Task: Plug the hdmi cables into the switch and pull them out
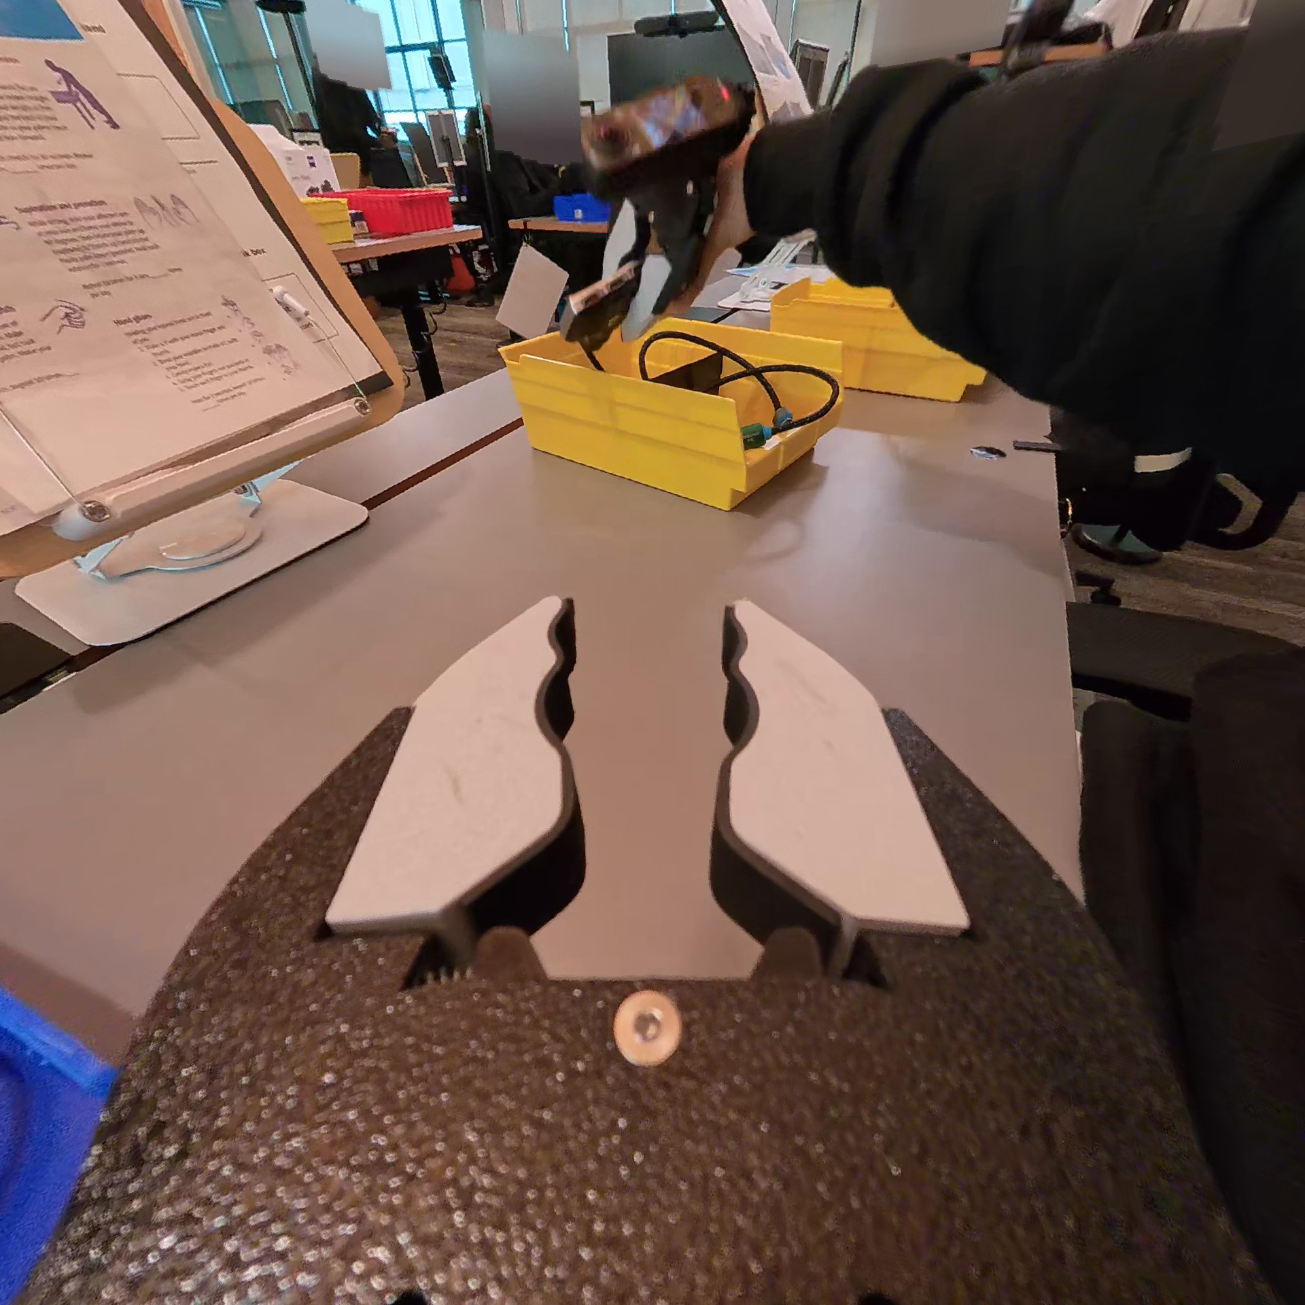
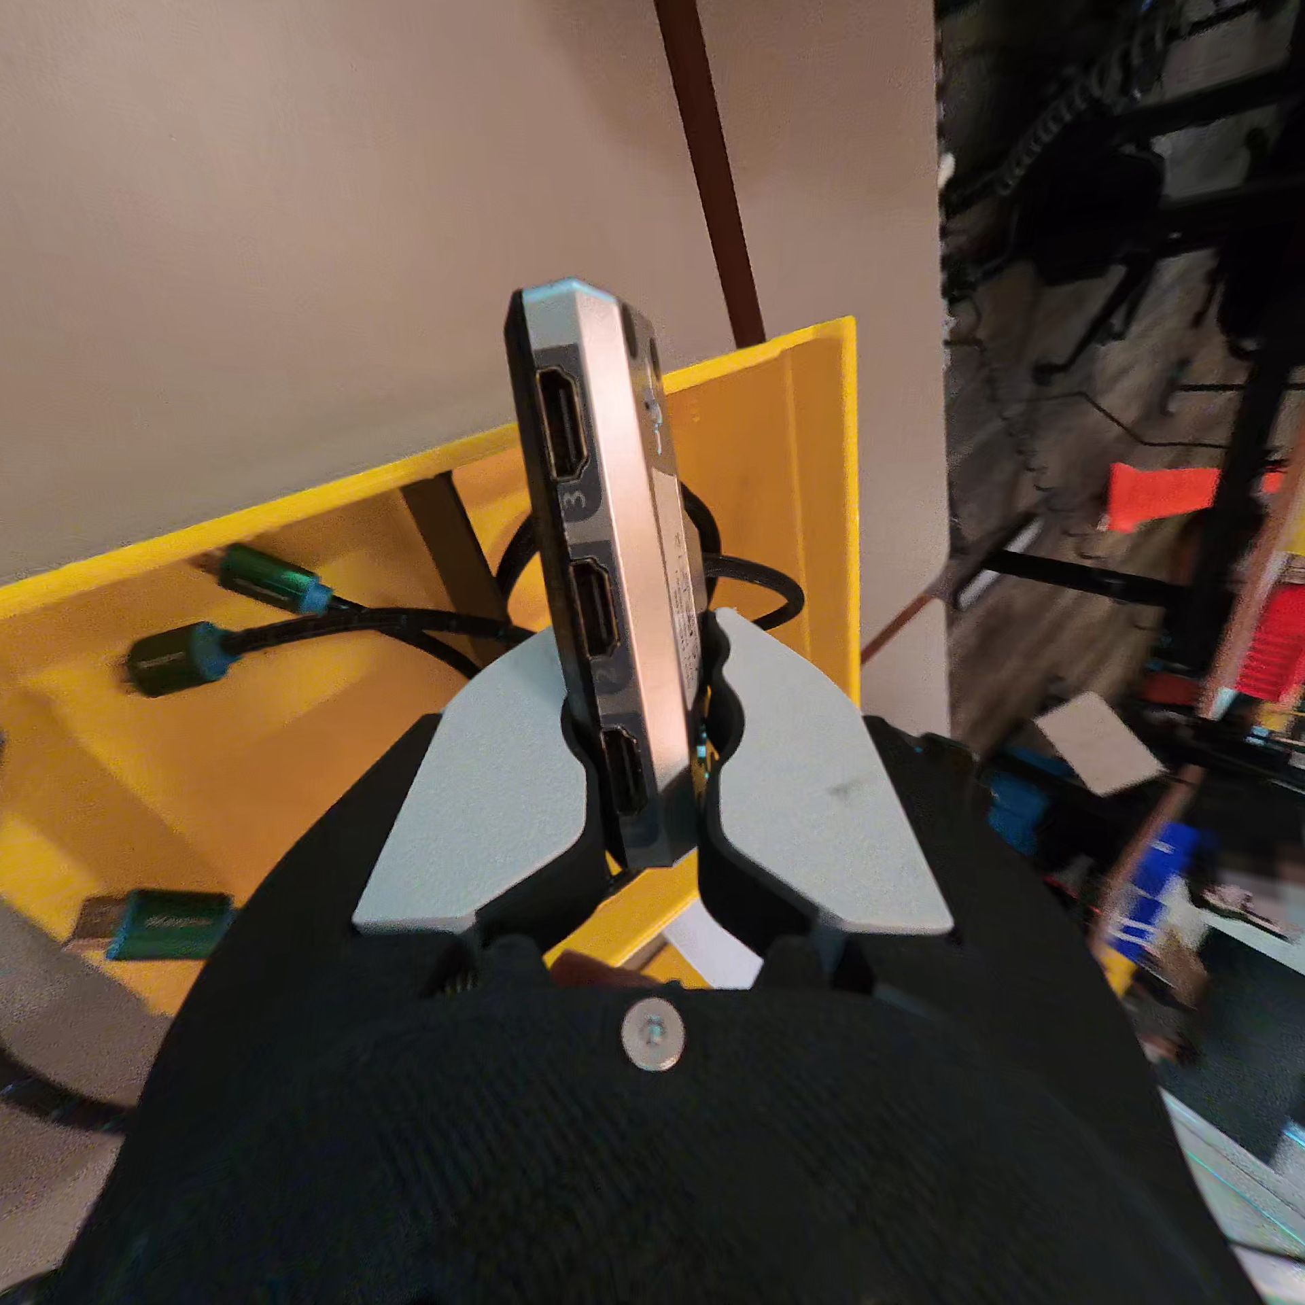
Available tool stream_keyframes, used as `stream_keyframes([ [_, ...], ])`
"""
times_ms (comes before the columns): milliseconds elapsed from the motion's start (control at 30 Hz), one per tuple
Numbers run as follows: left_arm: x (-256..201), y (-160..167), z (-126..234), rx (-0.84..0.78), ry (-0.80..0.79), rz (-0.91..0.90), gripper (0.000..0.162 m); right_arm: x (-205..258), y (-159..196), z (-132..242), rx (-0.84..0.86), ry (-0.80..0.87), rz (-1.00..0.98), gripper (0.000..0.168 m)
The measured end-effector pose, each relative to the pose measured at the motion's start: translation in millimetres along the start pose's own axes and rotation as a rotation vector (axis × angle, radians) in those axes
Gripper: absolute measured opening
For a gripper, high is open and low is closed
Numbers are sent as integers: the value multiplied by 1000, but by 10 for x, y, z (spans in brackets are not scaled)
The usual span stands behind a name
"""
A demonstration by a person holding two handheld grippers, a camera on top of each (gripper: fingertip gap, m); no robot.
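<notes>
My right gripper (image 2: pixel 646 657) is shut on the silver HDMI switch (image 2: pixel 607 537) and holds it edge-on above the yellow bin (image 2: pixel 798 452); three empty ports face left. In the left wrist view the right gripper (image 1: pixel 632 300) holds the switch (image 1: pixel 600 304) over the yellow bin (image 1: pixel 635 424). Black braided HDMI cables (image 2: pixel 339 621) with green plugs (image 2: pixel 272 575) lie in the bin; their loop (image 1: pixel 763 374) shows in the left wrist view too. My left gripper (image 1: pixel 646 614) is open and empty, low over the grey table (image 1: pixel 635 551).
A document stand (image 1: pixel 176 282) on a white base stands at the left. A second yellow bin (image 1: pixel 868 339) sits behind the first. A blue bin corner (image 1: pixel 35 1130) is at lower left. A black chair (image 1: pixel 1186 706) is at the table's right edge.
</notes>
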State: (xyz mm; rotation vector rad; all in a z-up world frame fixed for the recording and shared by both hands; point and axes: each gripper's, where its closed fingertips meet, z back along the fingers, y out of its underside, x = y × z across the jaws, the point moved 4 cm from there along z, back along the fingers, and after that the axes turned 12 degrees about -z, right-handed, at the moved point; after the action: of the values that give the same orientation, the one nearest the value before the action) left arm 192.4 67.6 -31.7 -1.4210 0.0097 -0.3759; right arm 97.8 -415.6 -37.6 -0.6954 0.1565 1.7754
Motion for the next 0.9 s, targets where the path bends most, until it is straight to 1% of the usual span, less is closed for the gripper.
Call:
stream_keyframes([
  [67,-27,12,-33,9,16,-1,39,-15,41,88,-33,-41,-41,29],
  [133,-57,21,-71,15,35,0,39,-7,82,122,-37,-36,-14,33],
  [233,-118,40,-119,36,65,-8,39,64,87,98,-44,22,148,39],
  [300,-158,55,-132,57,84,-25,40,133,75,59,-30,51,244,38],
  [367,-179,58,-134,68,91,-40,40,157,12,58,-42,104,307,45],
  [400,-185,56,-132,69,93,-44,40,174,-35,86,-55,124,342,44],
  [467,-183,53,-126,65,95,-44,40,239,-110,163,-77,138,418,25],
  [567,-173,62,-126,61,98,-30,39,313,-166,258,-108,166,500,24],
  [700,-193,78,-140,69,111,-27,40,342,-130,290,-122,149,504,22],
  [800,-216,86,-148,76,122,-39,40,342,-140,338,-129,97,429,21],
  [833,-218,90,-153,77,124,-39,40,275,-131,355,-87,116,375,20],
  [900,-224,102,-168,79,132,-31,39,73,-129,419,-21,219,302,20],
])
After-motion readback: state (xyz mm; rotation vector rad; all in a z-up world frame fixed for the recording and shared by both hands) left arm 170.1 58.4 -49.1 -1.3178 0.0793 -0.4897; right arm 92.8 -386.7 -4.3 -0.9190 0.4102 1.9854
